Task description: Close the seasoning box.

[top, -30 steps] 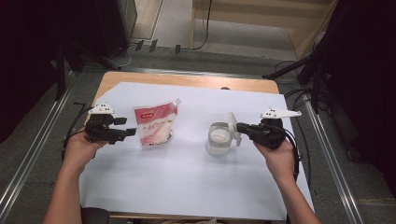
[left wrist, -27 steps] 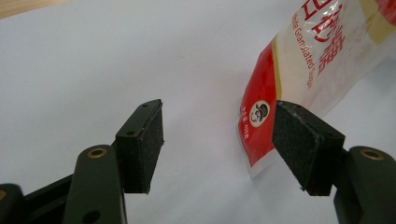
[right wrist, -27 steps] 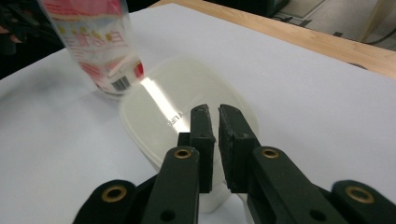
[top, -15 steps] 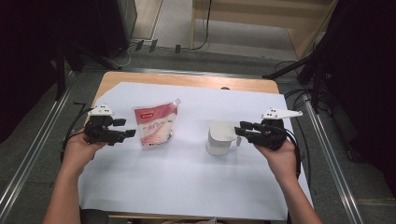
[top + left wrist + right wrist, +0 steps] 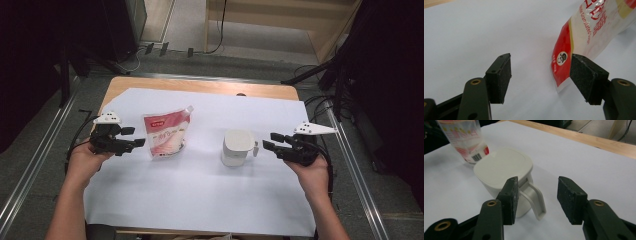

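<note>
Fingers (image 5: 510,200) of the right gripper (image 5: 274,144) stand apart and have just been opening; the cup's handle (image 5: 535,198) lies ahead between them, and the pads do not press on it. That reads as a let-go: the cup (image 5: 236,147) stands upright on the white sheet (image 5: 210,200), right of middle, with its handle turned toward this gripper, so it can be taken up again by the same side. A flat lid (image 5: 504,166) shuts the cup, so what is in it cannot be told

Jaws of the left gripper (image 5: 134,136) are released too, wide and empty, with only the lower corner of the pouch (image 5: 586,37) near one pad and not between them. It waits just beside the pouch (image 5: 165,135), seemingly ready to steady or lift it. The pouch stands left of middle, leaning a little, spout corner up, well apart from the cup. Its print reads granulated, so sugar is a fair guess; it looks sealed and fairly full
</note>
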A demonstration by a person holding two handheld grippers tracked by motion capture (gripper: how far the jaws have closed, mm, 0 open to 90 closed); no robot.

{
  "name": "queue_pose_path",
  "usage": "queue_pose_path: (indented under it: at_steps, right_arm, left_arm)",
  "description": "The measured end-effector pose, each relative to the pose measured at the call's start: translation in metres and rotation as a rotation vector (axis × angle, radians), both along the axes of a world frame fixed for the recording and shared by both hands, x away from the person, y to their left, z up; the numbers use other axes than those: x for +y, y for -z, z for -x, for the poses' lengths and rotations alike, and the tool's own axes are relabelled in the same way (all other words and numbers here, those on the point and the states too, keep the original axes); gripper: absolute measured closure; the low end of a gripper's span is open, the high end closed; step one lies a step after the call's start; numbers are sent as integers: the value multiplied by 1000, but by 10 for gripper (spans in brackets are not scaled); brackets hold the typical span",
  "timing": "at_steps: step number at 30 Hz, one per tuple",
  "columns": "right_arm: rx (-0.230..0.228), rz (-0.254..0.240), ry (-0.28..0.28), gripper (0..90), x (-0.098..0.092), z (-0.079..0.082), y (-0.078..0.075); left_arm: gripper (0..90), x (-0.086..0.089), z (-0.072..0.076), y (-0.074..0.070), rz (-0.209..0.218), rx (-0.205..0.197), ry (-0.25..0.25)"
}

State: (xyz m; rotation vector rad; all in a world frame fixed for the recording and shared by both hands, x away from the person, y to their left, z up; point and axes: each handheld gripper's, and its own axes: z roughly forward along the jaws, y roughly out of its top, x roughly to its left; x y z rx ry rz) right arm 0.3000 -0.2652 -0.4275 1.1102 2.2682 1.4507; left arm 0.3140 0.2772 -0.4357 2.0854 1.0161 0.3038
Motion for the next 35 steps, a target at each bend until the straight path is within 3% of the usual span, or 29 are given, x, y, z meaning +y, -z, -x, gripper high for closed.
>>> queue_pose_path:
  at_steps: [8, 13, 15, 17, 21, 24, 35]
  right_arm:
    - [-10, 19, 31, 462, -17, 8, 14]
    - [-5, 3, 48, 451, -23, 10, 21]
    - [18, 14, 56, 451, -24, 9, 24]
    - [13, 23, 68, 451, -25, 8, 26]
    - [24, 29, 94, 451, -29, 4, 31]
    - [41, 34, 112, 451, -31, 2, 35]
    - [41, 47, 116, 452, -27, 0, 38]
  left_arm:
    - [346, 2, 0, -1, 0, 1, 4]
    - [345, 1, 0, 0, 4, 2, 0]
    - [345, 0, 0, 1, 5, -7, 5]
    - [345, -1, 0, 1, 0, 2, 8]
    - [319, -2, -1, 2, 31, 9, 0]
    - [318, -2, -2, 3, 18, 12, 7]
    - [318, 0, -2, 4, 39, 15, 7]
